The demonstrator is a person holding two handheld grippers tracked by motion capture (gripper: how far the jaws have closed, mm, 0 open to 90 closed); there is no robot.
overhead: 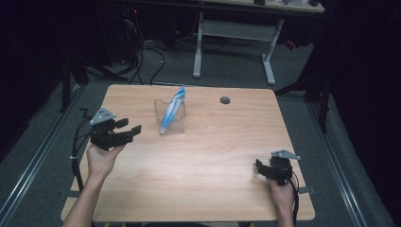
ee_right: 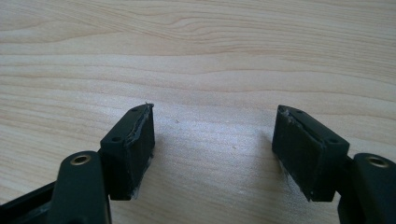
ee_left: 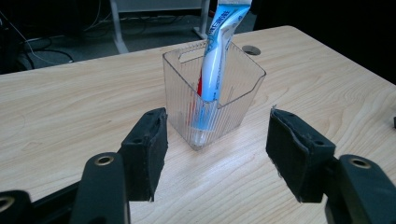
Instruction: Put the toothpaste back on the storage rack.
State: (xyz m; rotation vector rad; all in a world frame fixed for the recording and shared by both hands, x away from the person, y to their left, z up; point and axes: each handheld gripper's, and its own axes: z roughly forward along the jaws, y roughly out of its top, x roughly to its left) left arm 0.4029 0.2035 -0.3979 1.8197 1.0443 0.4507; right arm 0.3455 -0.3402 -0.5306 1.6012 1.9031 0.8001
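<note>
Dark room, light wood tabletop (overhead: 203, 165). Clear ribbed container (ee_left: 212, 100) stands toward the far edge, left of centre, holding a blue-and-white toothpaste tube (ee_left: 217, 56) — long axis near upright, leaning on the rim. Left gripper (ee_left: 217, 154) sits nearer, jaws spread and empty, container straight ahead. Right gripper (ee_right: 212, 149) rests by the near right corner — jaws apart, empty.

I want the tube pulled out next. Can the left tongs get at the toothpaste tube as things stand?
Probably yes. The left tongs are open and face the clear holder, with bare table between. The toothpaste tube sticks out above the rim, so its top looks free to grasp.
</note>
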